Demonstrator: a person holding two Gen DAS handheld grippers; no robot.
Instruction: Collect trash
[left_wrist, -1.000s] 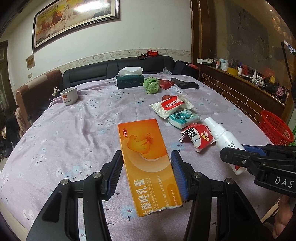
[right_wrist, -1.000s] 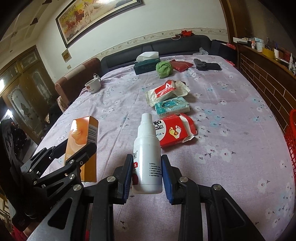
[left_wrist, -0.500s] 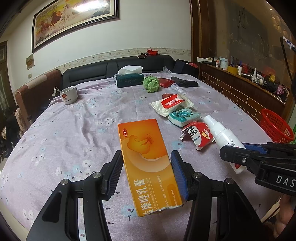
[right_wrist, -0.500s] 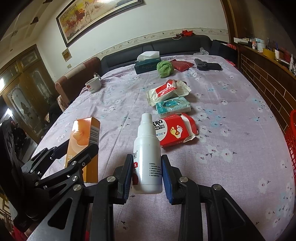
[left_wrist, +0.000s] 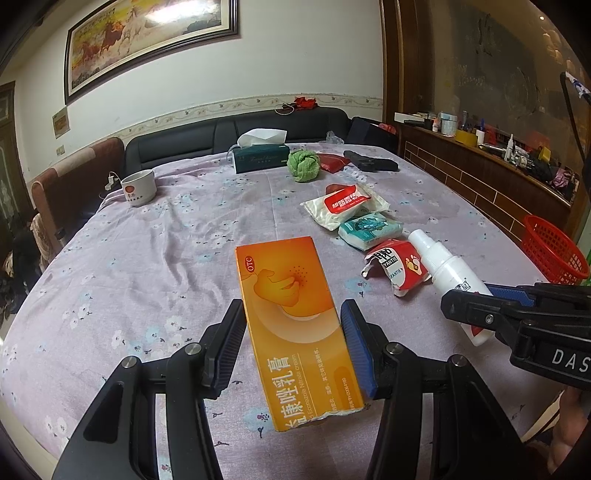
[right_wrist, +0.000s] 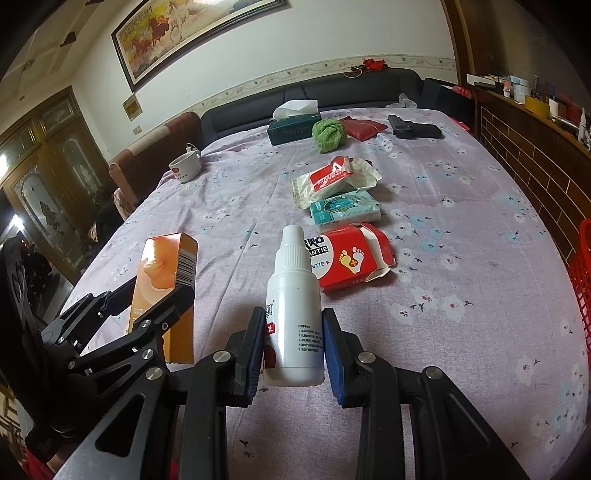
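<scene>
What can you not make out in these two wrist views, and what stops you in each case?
- Red plastic mesh basket: its inside is hidden by its wall in the left wrist view; the right wrist view's edge cuts it off.
- White plastic spray bottle: label print too small in the right wrist view; the right gripper fingers cover its sides.
- Orange cardboard medicine box: its underside faces away in the left wrist view.
- Shelf clutter, both views: too small.

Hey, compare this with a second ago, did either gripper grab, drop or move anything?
Nothing was grabbed or dropped. The left gripper still clamps the orange box, and the right gripper still clamps the white spray bottle. Both views show only a slight drift, with the table items sitting a little lower in frame. The packets, cup and red basket stayed where they were.
</scene>
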